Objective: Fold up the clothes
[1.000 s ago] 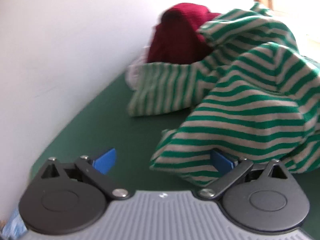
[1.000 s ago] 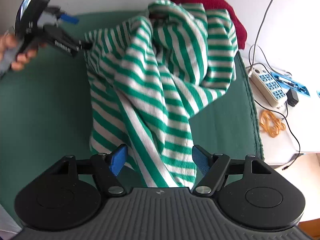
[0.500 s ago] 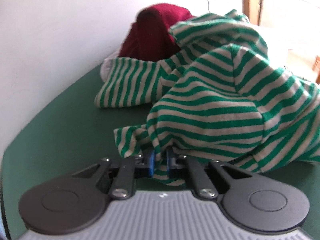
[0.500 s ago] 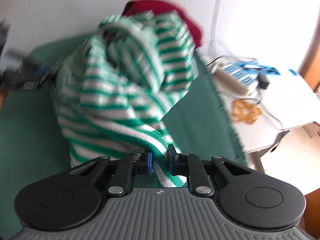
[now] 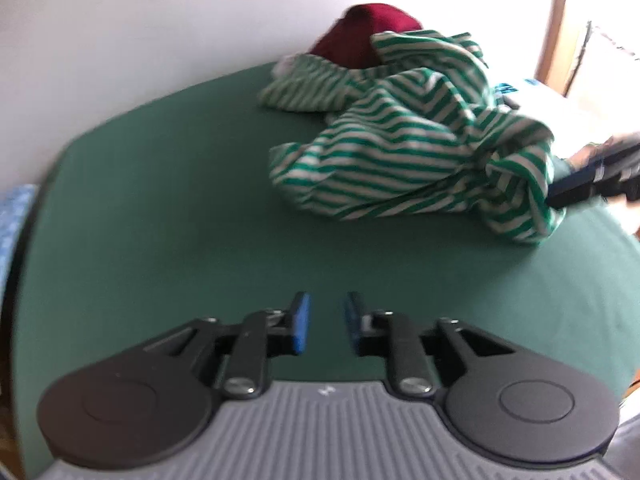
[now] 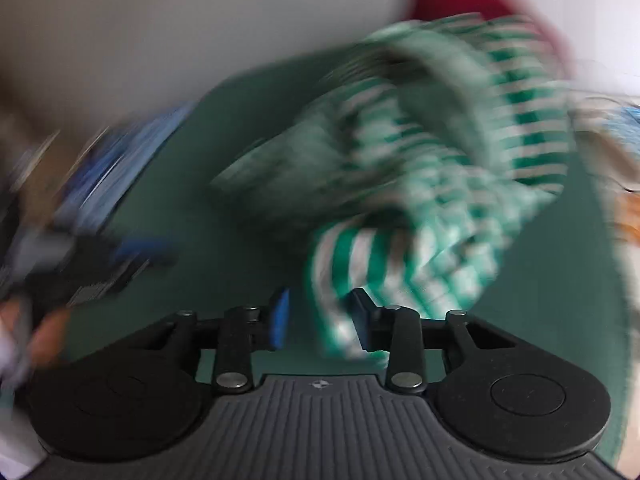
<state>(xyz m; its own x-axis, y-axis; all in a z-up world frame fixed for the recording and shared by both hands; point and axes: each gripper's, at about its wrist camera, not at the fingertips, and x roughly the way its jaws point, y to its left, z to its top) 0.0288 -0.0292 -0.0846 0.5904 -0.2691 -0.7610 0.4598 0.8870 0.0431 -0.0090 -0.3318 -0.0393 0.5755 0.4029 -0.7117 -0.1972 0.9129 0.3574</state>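
Shirt [image 5: 416, 152] crumpled on mat, sharp only in left view; left hand-held gripper [image 5: 324, 322] parted, empty; right hand-held gripper [image 6: 320, 316] parted around hem, blurred.

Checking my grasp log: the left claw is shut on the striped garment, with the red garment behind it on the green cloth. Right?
Not quite. In the left wrist view the left claw is open and empty; the striped garment lies well ahead. The red garment is behind it on the green cloth.

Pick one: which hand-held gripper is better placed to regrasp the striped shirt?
Right. The right hand-held gripper is open with the striped shirt hanging between its fingers. The left hand-held gripper is open over bare green cloth, well short of the shirt.
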